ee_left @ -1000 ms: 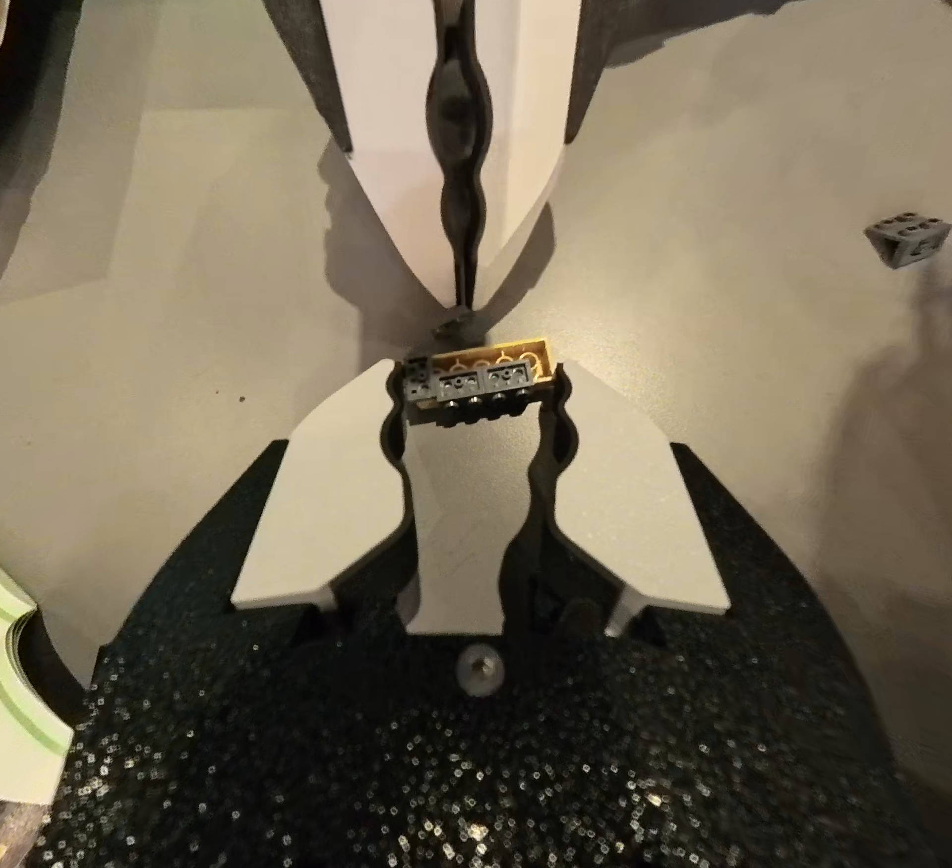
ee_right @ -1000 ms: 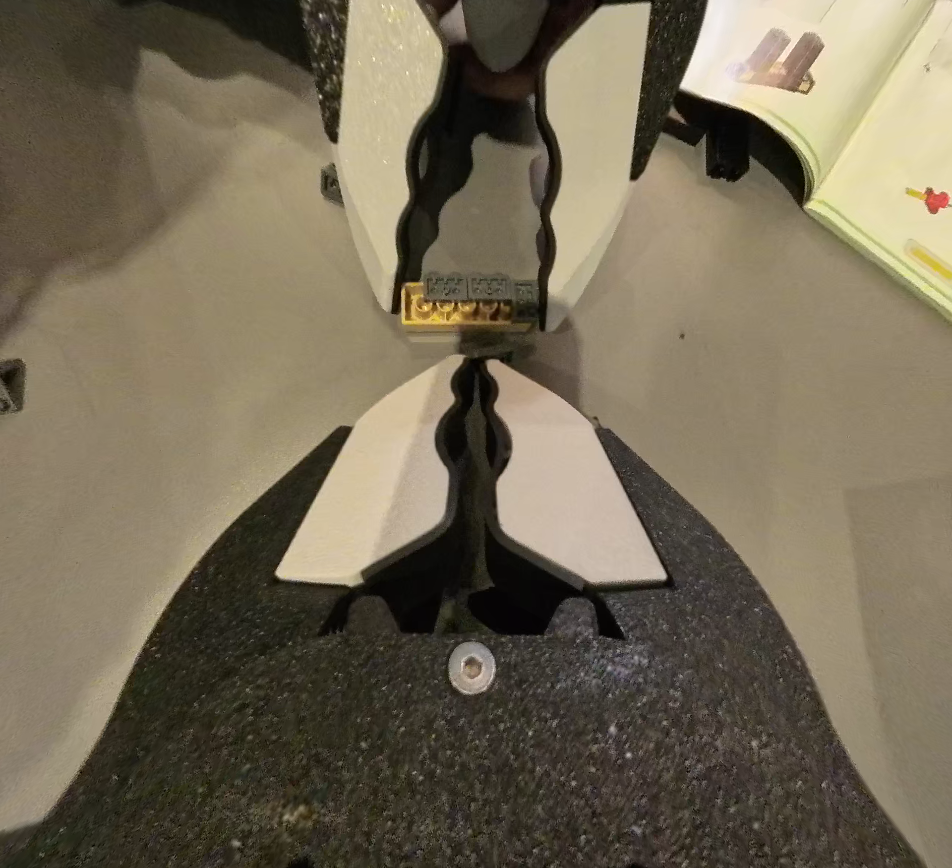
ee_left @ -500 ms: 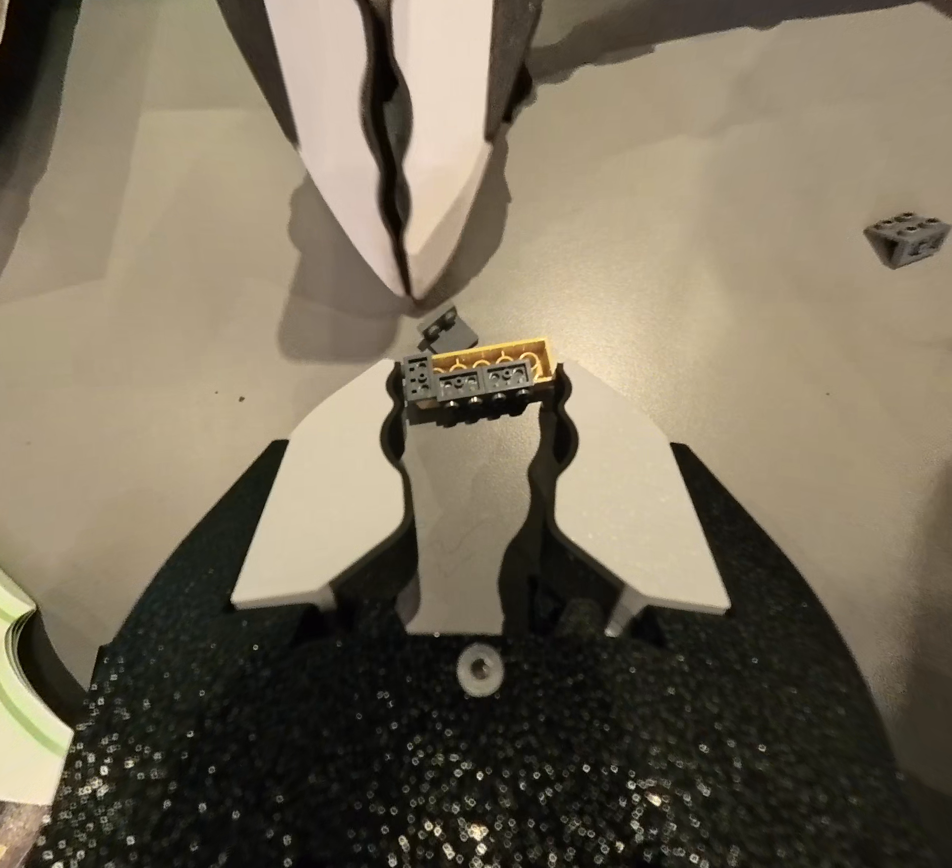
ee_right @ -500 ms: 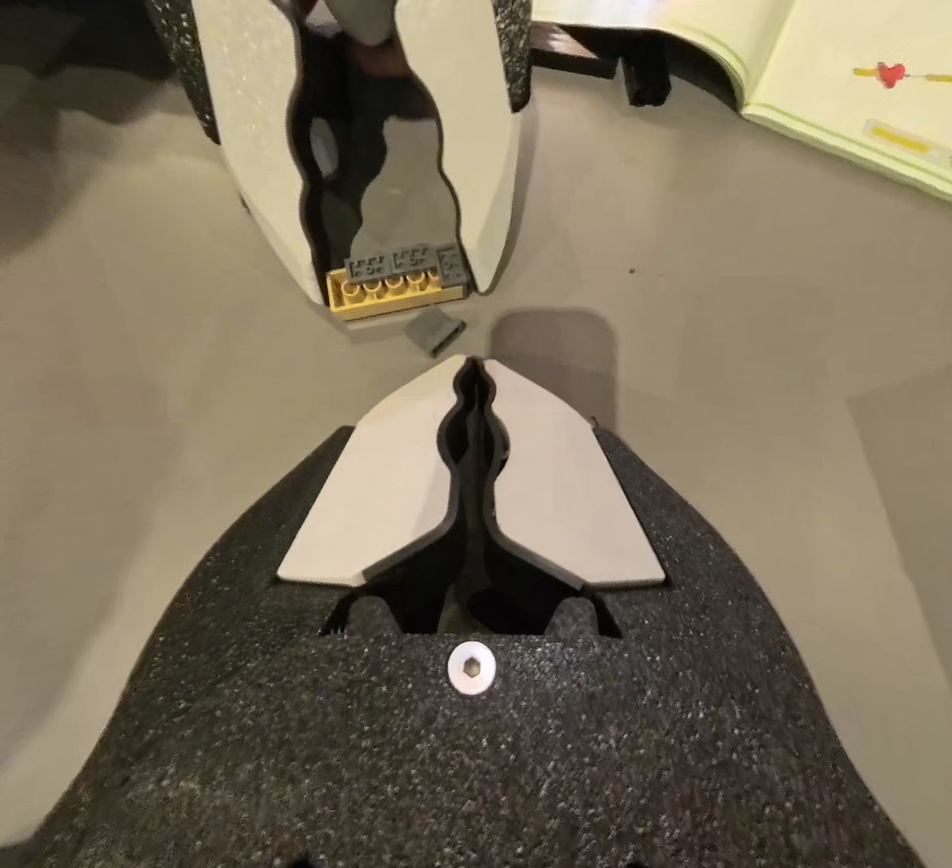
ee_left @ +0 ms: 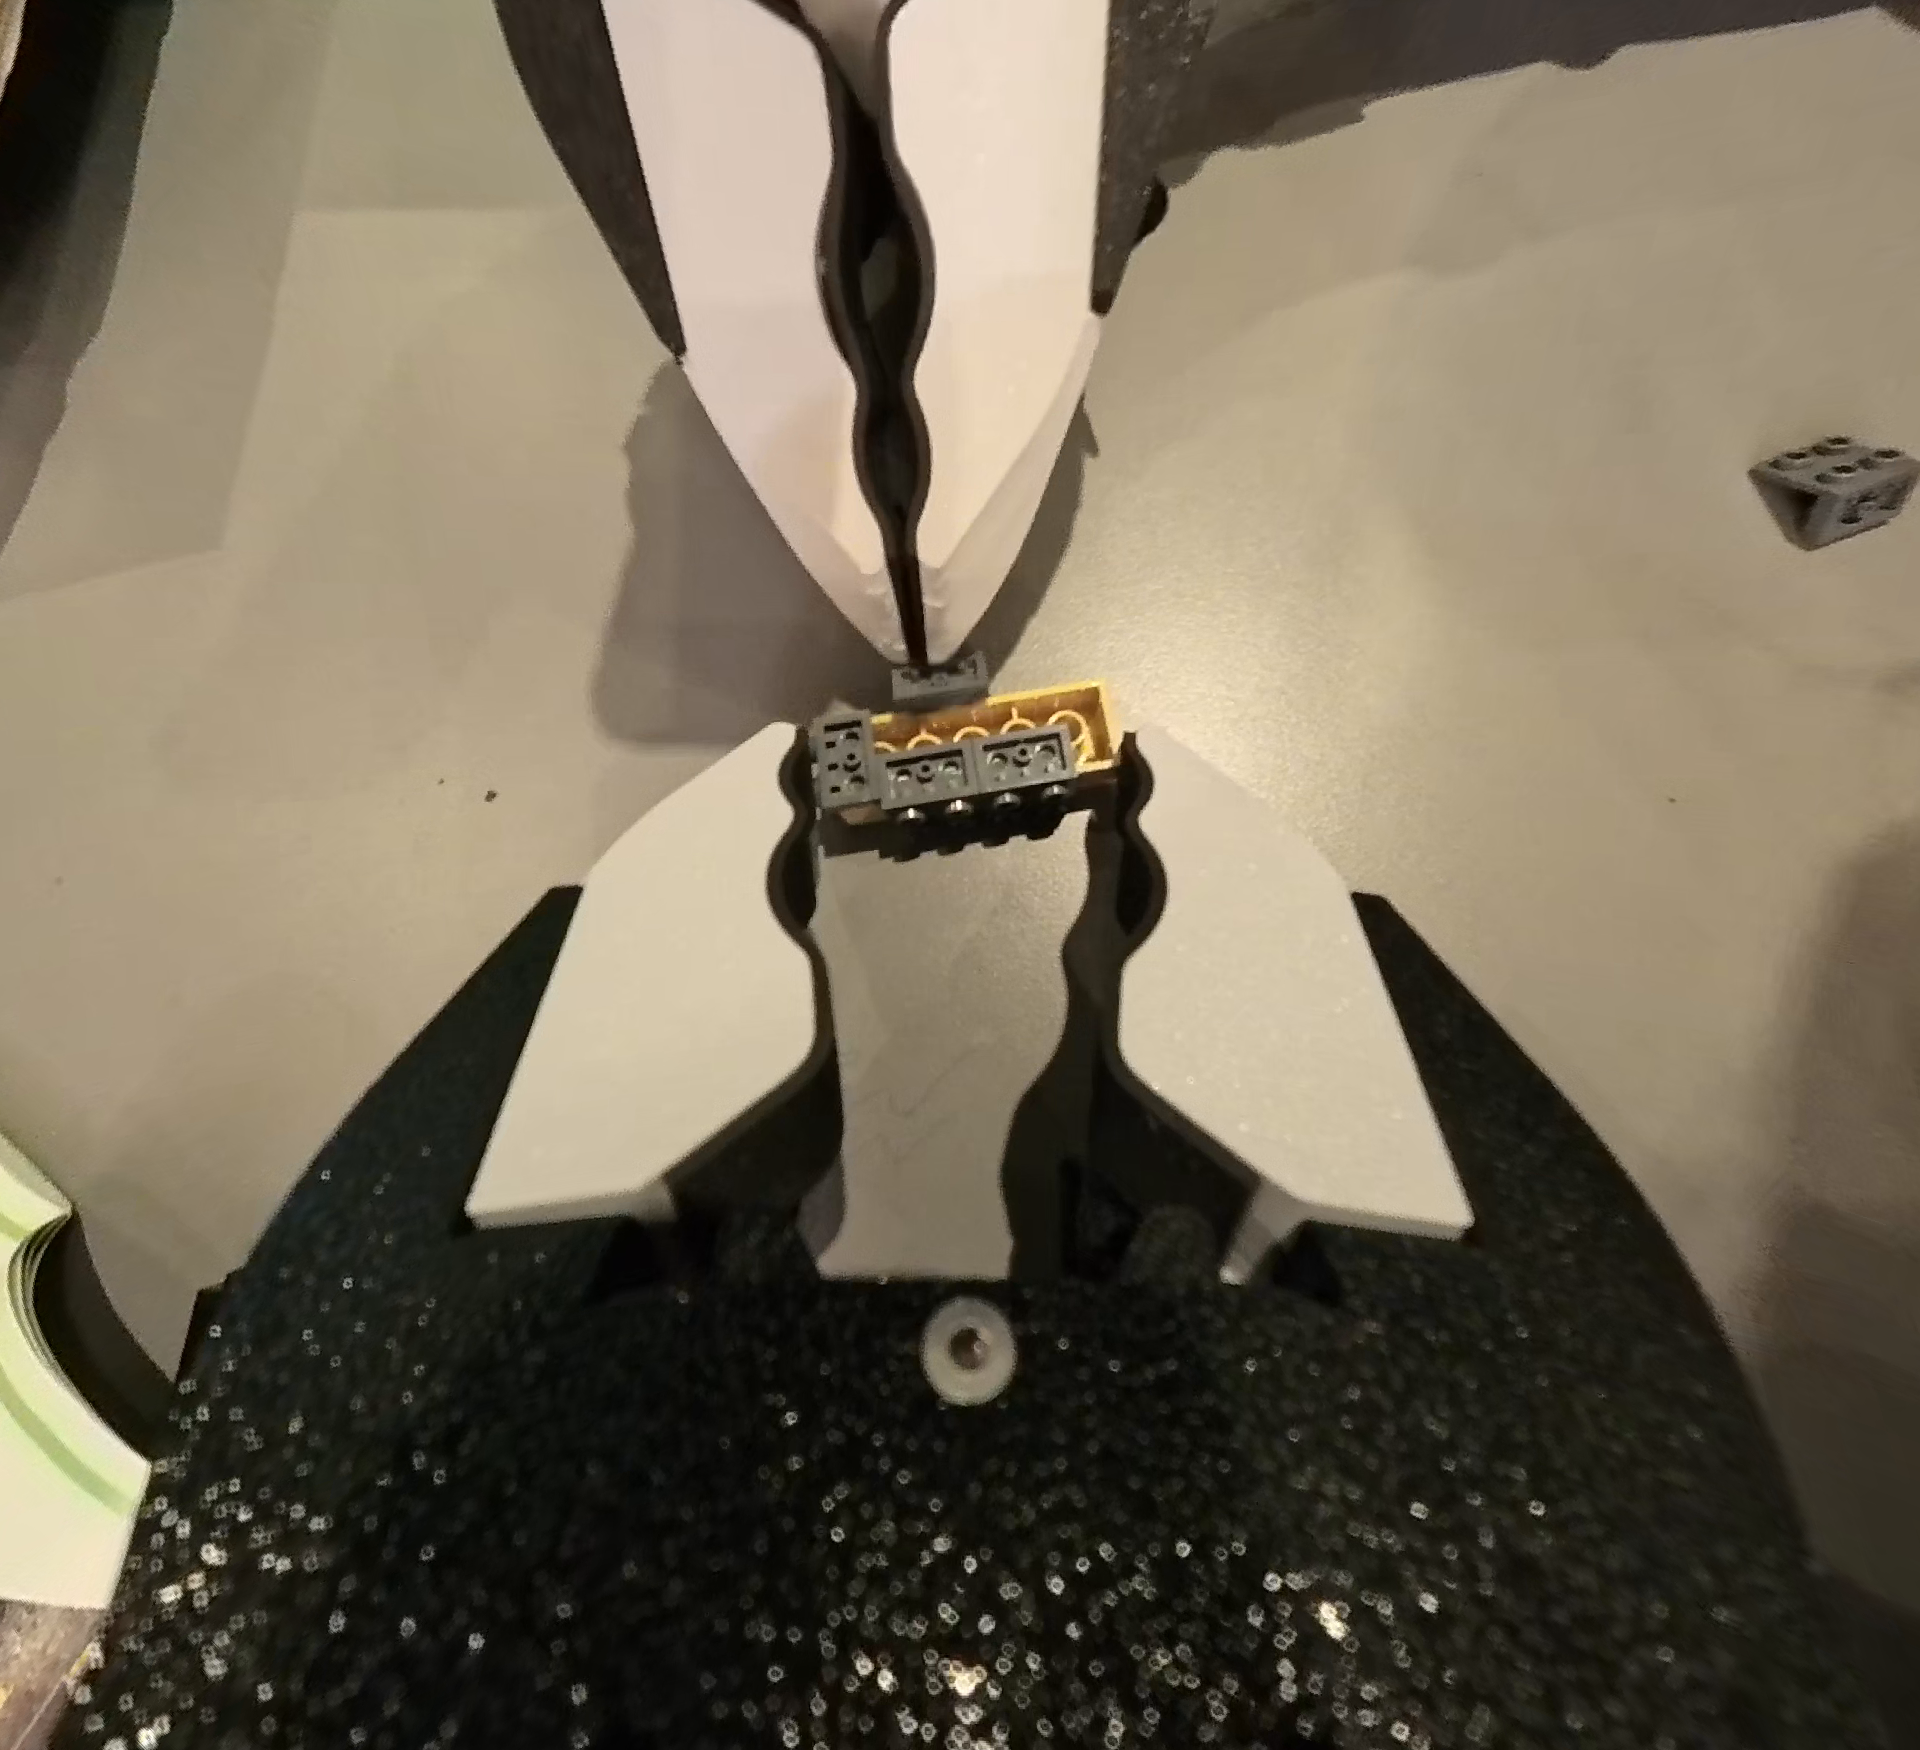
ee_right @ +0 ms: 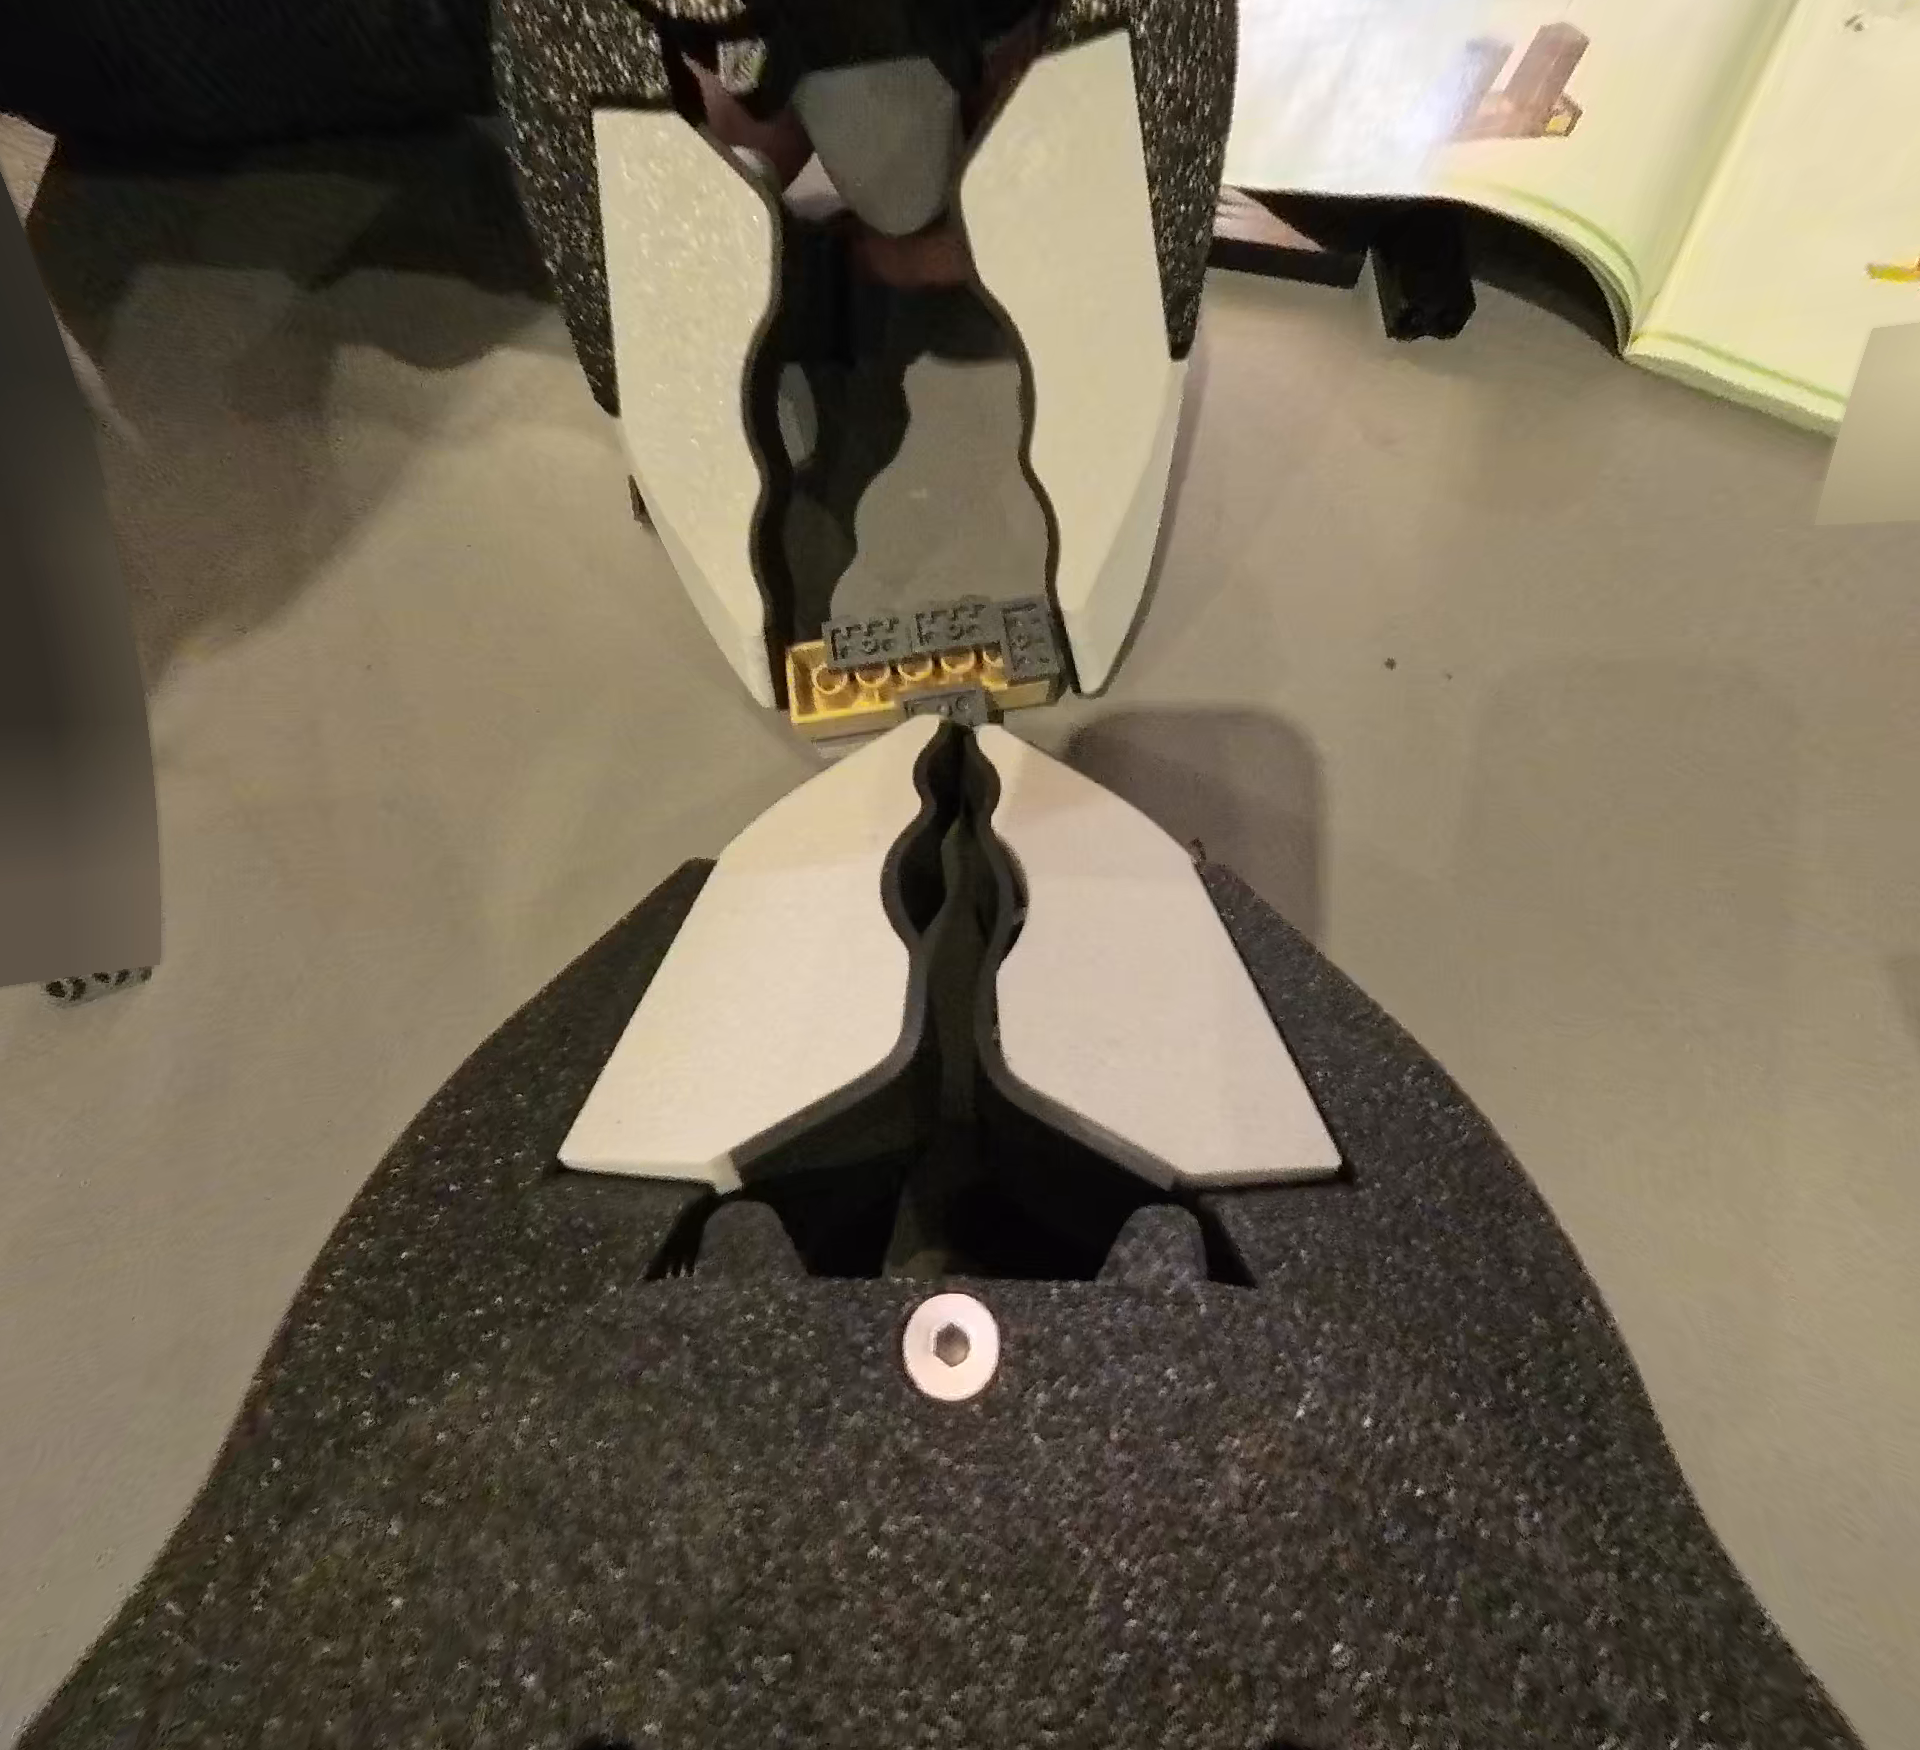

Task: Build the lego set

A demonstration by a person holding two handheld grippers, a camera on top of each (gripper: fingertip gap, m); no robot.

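Observation:
A tan brick with small dark grey pieces on it (ee_left: pixel 971 758) is clamped between the fingers of my left gripper (ee_left: pixel 966 755) just above the grey table (ee_left: pixel 1455 765). My right gripper (ee_left: pixel 914 646) comes in from the far side, facing it. It is shut on a small grey piece (ee_left: pixel 938 677) that touches the tan brick's far edge. In the right wrist view my right gripper (ee_right: pixel 951 732) pinches the small grey piece (ee_right: pixel 951 708) at its tips, against the tan brick (ee_right: pixel 914 677) held by the left gripper (ee_right: pixel 925 687).
A loose dark grey studded piece (ee_left: pixel 1834 495) lies on the table to the right. An open instruction booklet (ee_right: pixel 1558 90) lies behind the left gripper, with a dark block (ee_right: pixel 1423 287) under its edge. Its page edges show in the left wrist view (ee_left: pixel 52 1337). The tips of both grippers are at nearly the same place.
Half a second ago the right gripper had pulled away sideways and the small grey piece lay loose by the brick. Now the right gripper is back, holding the piece against the tan brick.

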